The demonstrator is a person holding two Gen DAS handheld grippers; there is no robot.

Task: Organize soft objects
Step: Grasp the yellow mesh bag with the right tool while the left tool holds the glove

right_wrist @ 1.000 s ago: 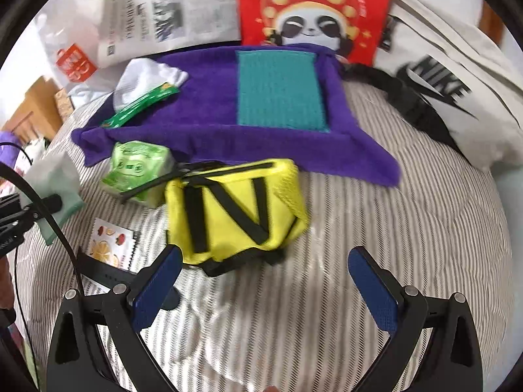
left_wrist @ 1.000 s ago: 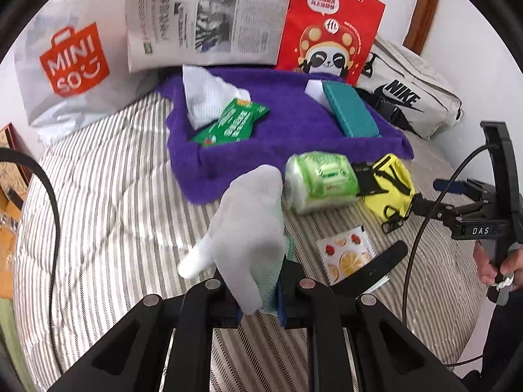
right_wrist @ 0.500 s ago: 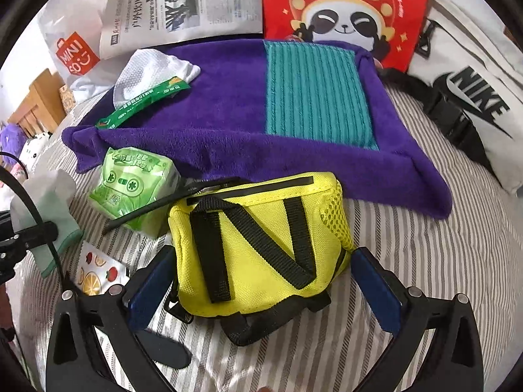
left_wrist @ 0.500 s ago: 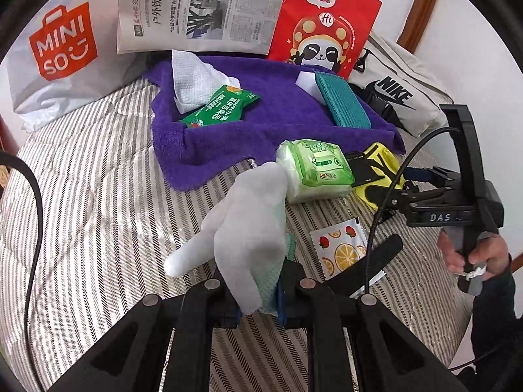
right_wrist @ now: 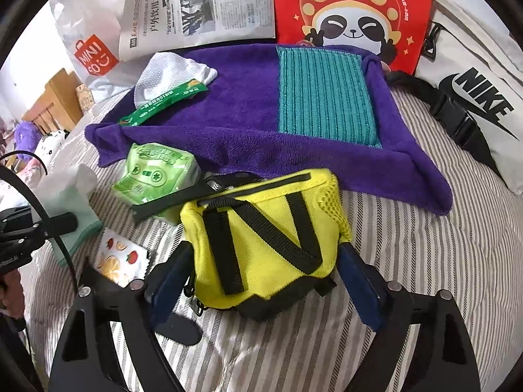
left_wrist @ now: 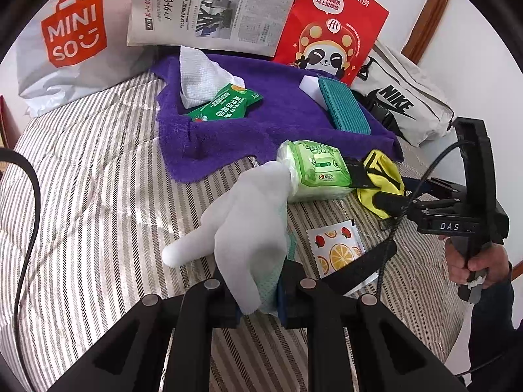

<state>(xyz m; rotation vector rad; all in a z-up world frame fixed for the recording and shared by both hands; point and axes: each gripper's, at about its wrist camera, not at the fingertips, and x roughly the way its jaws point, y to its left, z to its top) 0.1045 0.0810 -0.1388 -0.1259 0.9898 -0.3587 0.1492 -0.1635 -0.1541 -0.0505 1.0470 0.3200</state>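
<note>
Left claw (left_wrist: 258,297): we have it clamped on the white cloth (left_wrist: 248,225), which stands up out of the jaws above the striped bed (left_wrist: 98,196). Right claw (right_wrist: 264,284): wide open, pads on either side of the yellow pouch (right_wrist: 261,238); we can't tell whether they touch it. Pouch lies on the bed just in front of the purple towel (right_wrist: 242,114), its black strap running over the green wipes pack (right_wrist: 153,170) to its left. On the towel: teal cloth (right_wrist: 323,98) toward the right edge, white tissue (right_wrist: 170,72) and green sachet (right_wrist: 163,101) toward the left edge. Fruit-print packet (left_wrist: 336,248) lies on the bed beside the left claw. Newspaper (left_wrist: 209,9), red panda bag (left_wrist: 330,29) and Nike bag (left_wrist: 402,104) stand behind the towel.
</note>
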